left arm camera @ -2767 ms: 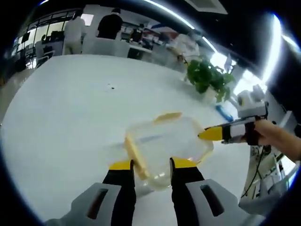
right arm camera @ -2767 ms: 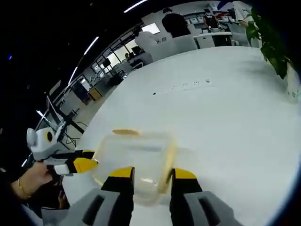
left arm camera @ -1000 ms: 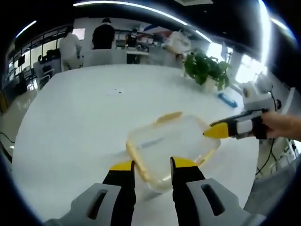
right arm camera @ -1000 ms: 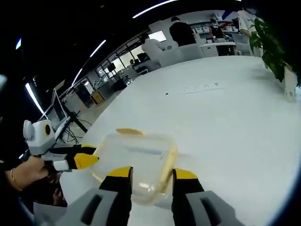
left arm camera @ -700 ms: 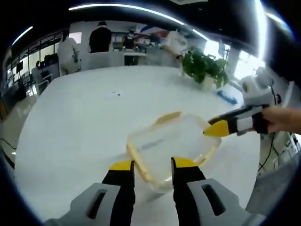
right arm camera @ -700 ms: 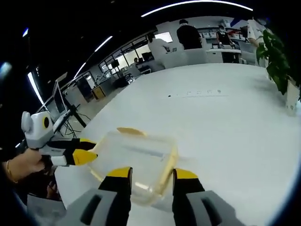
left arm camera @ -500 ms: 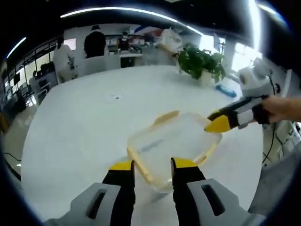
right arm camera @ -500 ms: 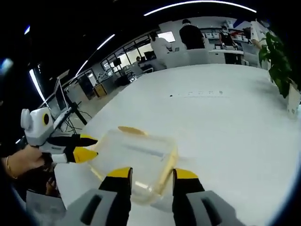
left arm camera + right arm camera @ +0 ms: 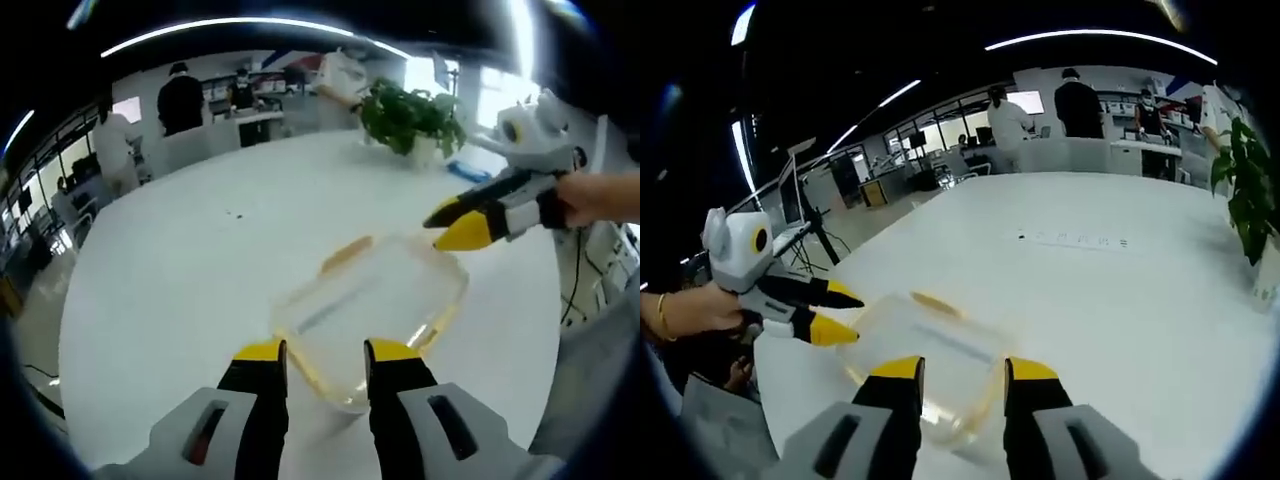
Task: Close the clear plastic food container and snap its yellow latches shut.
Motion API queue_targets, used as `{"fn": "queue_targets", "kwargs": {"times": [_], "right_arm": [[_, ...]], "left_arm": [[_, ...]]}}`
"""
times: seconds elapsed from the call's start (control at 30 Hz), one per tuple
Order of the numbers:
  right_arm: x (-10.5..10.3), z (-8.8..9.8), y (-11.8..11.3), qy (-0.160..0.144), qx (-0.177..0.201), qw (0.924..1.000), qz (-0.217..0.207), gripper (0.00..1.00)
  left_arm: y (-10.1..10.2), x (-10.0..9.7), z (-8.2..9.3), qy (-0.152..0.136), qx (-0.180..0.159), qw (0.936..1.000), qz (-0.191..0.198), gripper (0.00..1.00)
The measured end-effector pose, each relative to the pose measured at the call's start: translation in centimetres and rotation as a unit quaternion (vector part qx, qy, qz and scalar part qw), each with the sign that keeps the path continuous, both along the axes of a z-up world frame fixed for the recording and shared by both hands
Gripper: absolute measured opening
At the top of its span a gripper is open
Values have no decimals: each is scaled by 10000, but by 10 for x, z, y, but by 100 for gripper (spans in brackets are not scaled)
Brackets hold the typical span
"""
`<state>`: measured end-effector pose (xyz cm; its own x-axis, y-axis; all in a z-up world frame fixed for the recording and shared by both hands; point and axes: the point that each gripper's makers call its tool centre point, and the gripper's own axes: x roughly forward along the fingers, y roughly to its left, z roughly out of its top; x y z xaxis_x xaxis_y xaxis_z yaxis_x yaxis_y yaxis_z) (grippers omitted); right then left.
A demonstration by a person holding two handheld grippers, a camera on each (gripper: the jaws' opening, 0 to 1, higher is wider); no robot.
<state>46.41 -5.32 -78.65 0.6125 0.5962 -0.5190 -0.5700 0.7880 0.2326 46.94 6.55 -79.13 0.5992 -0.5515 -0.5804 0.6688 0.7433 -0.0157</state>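
A clear plastic container [image 9: 378,296] with its lid on lies on the white table [image 9: 190,260], just beyond my left gripper [image 9: 325,352], whose jaws stand open. Yellow latches show at its far edge [image 9: 345,254] and along its near left side [image 9: 300,368]. From the right comes my right gripper [image 9: 452,224], yellow-tipped and open, hovering over the container's right corner. In the right gripper view the container [image 9: 930,345] sits ahead of my right gripper [image 9: 962,370], with a yellow latch [image 9: 936,303] at its far edge. My left gripper [image 9: 840,313] hangs open by its left corner.
A potted plant [image 9: 410,120] and a blue object [image 9: 470,172] stand at the table's far right. People [image 9: 180,100] and chairs are beyond the far edge. The table's edge [image 9: 770,390] runs close to the container. A hand [image 9: 600,195] holds the right gripper.
Both views have drawn back and up a little. The right gripper's tips have lifted off the container's right corner, and the left gripper's jaws have spread slightly. The container has stayed put.
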Motion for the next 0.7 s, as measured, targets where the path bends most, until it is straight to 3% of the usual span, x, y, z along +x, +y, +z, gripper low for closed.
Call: {"fn": "queue_targets", "kwargs": {"times": [0.27,0.7], "right_arm": [[2,6,21,-175,-46,9990,412,27],[11,2,42,-79,-17,9975,698,26]], "left_arm": [[-16,6,15,-229,-98,9992,-321,26],[-35,-1,10,-280,20,9969,-733,26]]}}
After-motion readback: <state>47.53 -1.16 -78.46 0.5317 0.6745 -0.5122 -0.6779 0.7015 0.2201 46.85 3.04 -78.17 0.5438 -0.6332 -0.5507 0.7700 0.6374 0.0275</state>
